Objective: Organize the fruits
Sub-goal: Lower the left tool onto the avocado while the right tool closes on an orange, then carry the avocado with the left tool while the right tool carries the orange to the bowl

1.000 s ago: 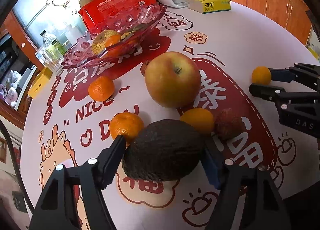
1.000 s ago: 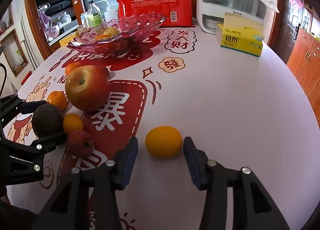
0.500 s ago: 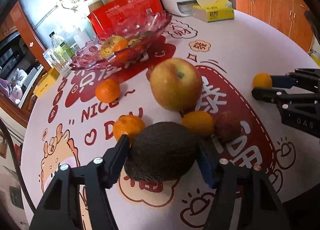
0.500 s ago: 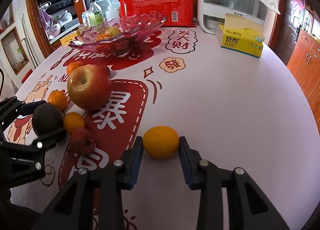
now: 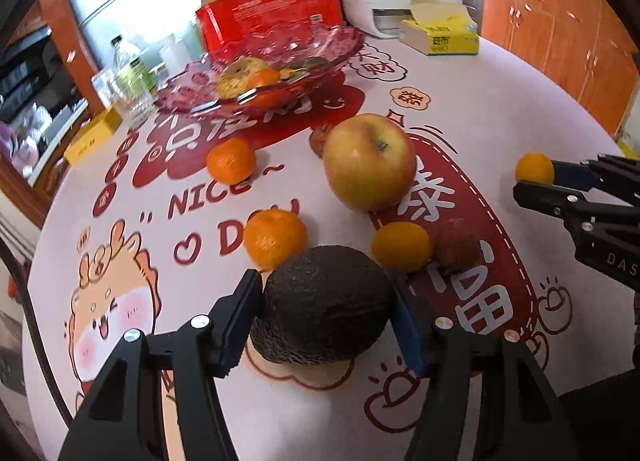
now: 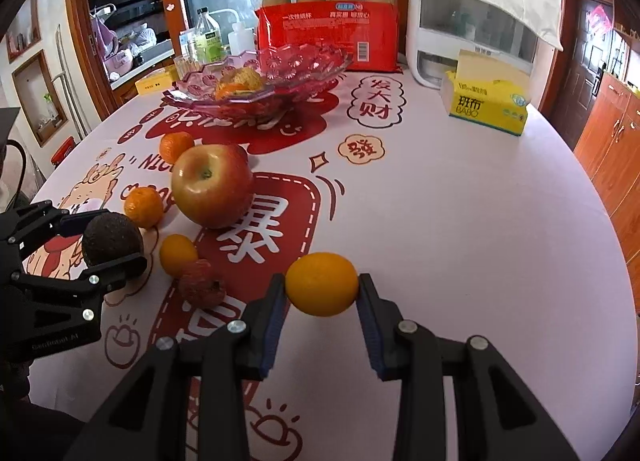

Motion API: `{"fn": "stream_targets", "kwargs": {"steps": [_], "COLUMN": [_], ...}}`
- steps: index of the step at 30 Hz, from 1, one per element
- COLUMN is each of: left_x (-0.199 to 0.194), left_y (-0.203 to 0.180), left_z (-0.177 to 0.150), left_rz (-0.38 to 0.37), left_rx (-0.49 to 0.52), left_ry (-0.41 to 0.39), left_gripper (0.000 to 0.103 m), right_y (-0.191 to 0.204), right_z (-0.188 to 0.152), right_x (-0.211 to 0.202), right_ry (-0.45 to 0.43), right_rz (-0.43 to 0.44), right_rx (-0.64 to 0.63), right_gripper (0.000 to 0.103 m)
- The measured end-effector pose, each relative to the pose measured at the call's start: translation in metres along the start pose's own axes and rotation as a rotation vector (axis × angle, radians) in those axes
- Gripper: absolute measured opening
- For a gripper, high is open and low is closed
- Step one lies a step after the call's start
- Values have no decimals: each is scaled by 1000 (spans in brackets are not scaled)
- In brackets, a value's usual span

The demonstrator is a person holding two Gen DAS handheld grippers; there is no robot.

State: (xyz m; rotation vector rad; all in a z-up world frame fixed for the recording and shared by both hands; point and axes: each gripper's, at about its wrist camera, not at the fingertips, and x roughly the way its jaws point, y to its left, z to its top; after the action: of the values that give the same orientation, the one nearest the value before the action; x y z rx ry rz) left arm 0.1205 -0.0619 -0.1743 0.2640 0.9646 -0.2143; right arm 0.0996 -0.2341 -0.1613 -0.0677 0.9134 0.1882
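Observation:
My left gripper (image 5: 326, 311) is shut on a dark avocado (image 5: 324, 307), lifted a little off the table; it also shows in the right wrist view (image 6: 112, 239). My right gripper (image 6: 322, 293) is shut on a small orange (image 6: 322, 283), held just above the cloth; the left wrist view shows the orange (image 5: 534, 168) too. A big apple (image 5: 370, 161), three mandarins (image 5: 275, 237) (image 5: 231, 160) (image 5: 401, 247) and a lychee (image 5: 456, 251) lie on the table. A pink glass fruit bowl (image 6: 304, 61) with several fruits stands at the back.
Behind the bowl stand a red pack of paper cups (image 6: 328, 31), bottles (image 6: 208, 39) and a white appliance (image 6: 460, 25). A yellow tissue box (image 6: 488, 101) sits at the back right. The round table's edge (image 6: 624, 261) curves close on the right.
Both grippers have closed on their fruit, the left on the avocado and the right on the orange, and both fruits have risen slightly off the table.

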Motion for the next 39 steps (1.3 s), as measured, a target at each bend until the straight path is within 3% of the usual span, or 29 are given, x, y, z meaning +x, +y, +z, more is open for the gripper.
{"fn": "stream_targets", "kwargs": {"steps": [18,26,39], "left_x": [-43,-65,-75], "left_y": [48,86,148], "left_z": [-3,25,102], "left_rz": [39,35,58], "left_rx": [-128,-157,-79], "left_ry": [-60,-133,-284], "left_gripper": [60,60,60], "right_y": [57,91,137], "right_z": [6,34,99], "right_x": [-29,-34,-27], "right_ry": [-40,-75,-179], "right_rz": [92,140,127], "right_rx": [-118,-130,-97], "right_gripper": [36,36,36]}}
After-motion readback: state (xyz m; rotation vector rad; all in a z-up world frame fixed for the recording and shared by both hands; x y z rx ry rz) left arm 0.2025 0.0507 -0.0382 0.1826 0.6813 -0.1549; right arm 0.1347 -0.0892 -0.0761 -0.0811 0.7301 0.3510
